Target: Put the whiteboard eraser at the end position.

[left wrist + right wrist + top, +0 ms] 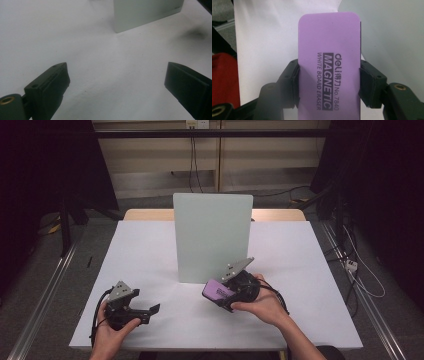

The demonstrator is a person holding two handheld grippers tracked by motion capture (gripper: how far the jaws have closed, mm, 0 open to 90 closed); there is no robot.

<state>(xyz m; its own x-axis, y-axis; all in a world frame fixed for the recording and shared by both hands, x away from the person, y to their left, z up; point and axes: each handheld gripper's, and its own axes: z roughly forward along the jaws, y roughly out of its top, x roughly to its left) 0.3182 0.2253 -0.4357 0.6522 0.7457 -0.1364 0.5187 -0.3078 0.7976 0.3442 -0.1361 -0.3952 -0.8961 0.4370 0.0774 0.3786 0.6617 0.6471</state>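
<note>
The right gripper (328,82) pinches a purple eraser (328,62) near the board (212,237), seemingly untouching; left gripper (116,82) jaws spread.

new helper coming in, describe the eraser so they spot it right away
Start at the pale upright board standing mid-table. Just in front of its lower right corner, the right gripper clamps a flat purple eraser. It is the one coloured item, printed "MAGNETIC WHITE BOARD ERASER".

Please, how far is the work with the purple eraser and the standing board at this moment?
Done: the right gripper is shut on the purple eraser and holds it off the table. In hand: the eraser is in front of the upright board, not visibly touching it. Left: probably the wiping itself. The left gripper is open, holding nothing.
</note>
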